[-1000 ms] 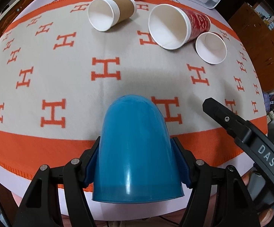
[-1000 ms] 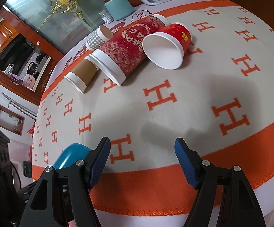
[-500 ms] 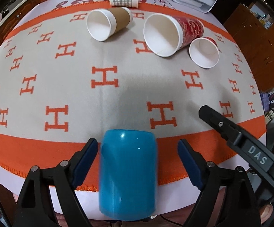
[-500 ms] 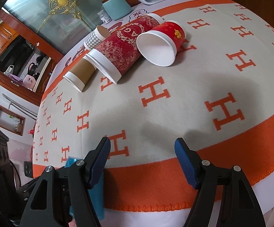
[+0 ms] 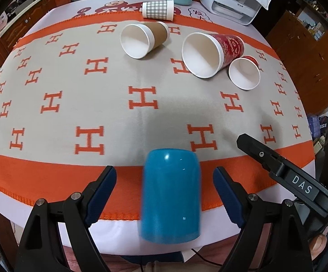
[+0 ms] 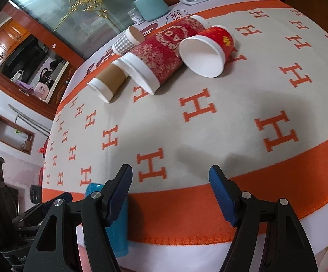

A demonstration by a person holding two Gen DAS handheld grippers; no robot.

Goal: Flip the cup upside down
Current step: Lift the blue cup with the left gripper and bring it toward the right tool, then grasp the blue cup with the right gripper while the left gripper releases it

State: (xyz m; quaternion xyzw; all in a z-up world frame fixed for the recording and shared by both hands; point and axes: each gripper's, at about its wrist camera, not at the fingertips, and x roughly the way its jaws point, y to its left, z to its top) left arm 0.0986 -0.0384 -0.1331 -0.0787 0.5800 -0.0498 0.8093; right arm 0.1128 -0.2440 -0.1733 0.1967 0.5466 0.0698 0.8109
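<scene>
A blue cup (image 5: 170, 195) stands upside down at the near edge of the table, closed base up, slightly blurred. My left gripper (image 5: 165, 176) is open, its fingers on either side of the cup and clear of it. The cup also shows in the right wrist view (image 6: 117, 224), partly hidden behind the left finger there. My right gripper (image 6: 170, 176) is open and empty over the orange border, to the right of the cup. Its body shows in the left wrist view (image 5: 283, 170).
An orange-and-beige H-patterned cloth (image 5: 96, 99) covers the table. Several paper cups lie on their sides at the far side: a brown one (image 5: 143, 39), a large red one (image 5: 211, 53), a small red one (image 5: 245, 72), a checked one (image 5: 158, 10). A white appliance (image 5: 234, 0) stands behind.
My left gripper has opened and let go of the blue cup, then drawn back. The cup now stands free, upside down. My right gripper has hardly moved.
</scene>
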